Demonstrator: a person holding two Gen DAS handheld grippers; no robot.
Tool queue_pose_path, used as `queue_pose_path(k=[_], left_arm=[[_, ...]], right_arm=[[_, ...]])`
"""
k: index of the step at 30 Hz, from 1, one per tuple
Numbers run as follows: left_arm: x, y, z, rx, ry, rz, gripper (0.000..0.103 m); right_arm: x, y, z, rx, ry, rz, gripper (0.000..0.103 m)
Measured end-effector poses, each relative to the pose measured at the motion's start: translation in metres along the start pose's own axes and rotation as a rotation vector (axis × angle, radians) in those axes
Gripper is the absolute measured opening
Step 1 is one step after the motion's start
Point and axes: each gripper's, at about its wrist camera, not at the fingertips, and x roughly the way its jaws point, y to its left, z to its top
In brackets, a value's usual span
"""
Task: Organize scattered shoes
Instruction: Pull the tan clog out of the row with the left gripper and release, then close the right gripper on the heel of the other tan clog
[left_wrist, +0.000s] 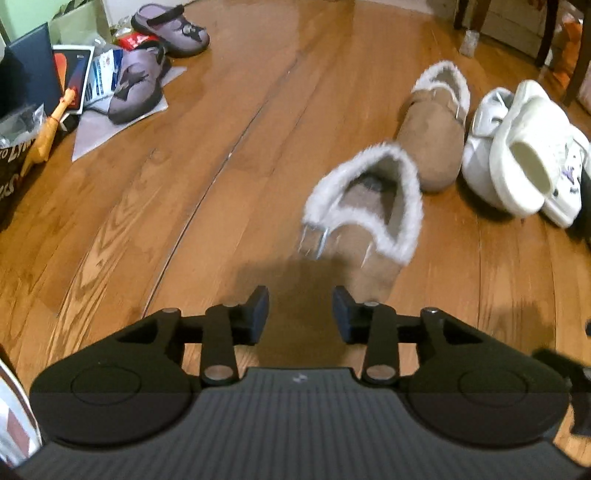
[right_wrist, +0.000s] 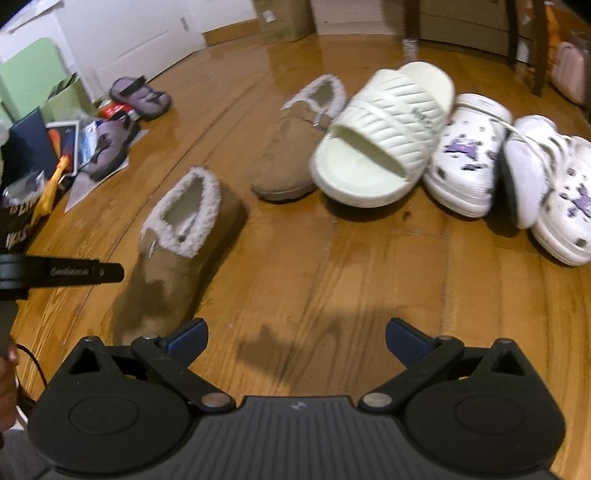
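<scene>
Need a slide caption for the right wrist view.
Open right gripper above wood floor, tan slipper just ahead-left.

Each gripper, left (left_wrist: 300, 314) and right (right_wrist: 295, 338), is matte black, with a ribbed grey centre plate carrying a small pale mark. Rounded housings with shallow circular recesses flank the plate, and silver pivot pins join the black link arms. The fingers (left_wrist: 258, 310) end in dark blue pads (right_wrist: 400, 339); a side bar bears pale lettering.
</scene>
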Motion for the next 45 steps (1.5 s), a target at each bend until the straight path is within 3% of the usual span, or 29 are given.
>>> queue_pose_path(k=[5,9,14,19,24,28,31,38,40,41,42,44,45], left_arm=[[-0.004,0.004,-0.007,0.047,0.019,-0.025,0.058],[-0.007,0.008,-0.013,0.084,0.034,-0.044,0.083],[-0.009,0.017,-0.015,0.075,0.048,-0.067,0.094],[0.001,0.023,-0.018,0.073,0.083,-0.049,0.095],[0.006,0.04,-0.02,0.019,0.094,-0.04,0.095],[0.006,0.053,-0.02,-0.025,0.085,-0.075,0.095],[0.003,0.054,-0.019,-0.041,0.073,-0.085,0.095],[0.003,0.045,-0.019,-0.001,0.066,-0.069,0.095],[0.006,0.042,-0.018,0.029,0.067,-0.052,0.097],[0.008,0.042,-0.018,0.037,0.071,-0.039,0.097],[0.011,0.043,-0.018,0.035,0.082,-0.021,0.097],[0.012,0.044,-0.019,0.034,0.089,-0.011,0.097],[0.011,0.045,-0.019,0.034,0.088,-0.016,0.097]], right_arm=[[0.013,0.03,0.011,-0.119,-0.015,-0.001,0.102],[0.013,0.052,0.027,-0.251,-0.051,0.005,0.097],[0.01,0.067,0.048,-0.332,-0.081,0.068,0.097],[0.026,0.083,0.082,-0.376,-0.008,0.092,0.097],[0.051,0.112,0.123,-0.526,0.101,-0.009,0.097],[0.069,0.136,0.138,-0.678,0.178,-0.075,0.097],[0.085,0.143,0.143,-0.71,0.185,-0.108,0.097],[0.126,0.121,0.145,-0.578,0.079,-0.194,0.091],[0.134,0.115,0.141,-0.576,-0.008,-0.23,0.083],[0.138,0.114,0.139,-0.588,-0.01,-0.227,0.077],[0.141,0.112,0.135,-0.602,0.0,-0.224,0.054],[0.143,0.107,0.125,-0.616,0.058,-0.205,0.029],[0.14,0.107,0.121,-0.628,0.064,-0.183,0.01]])
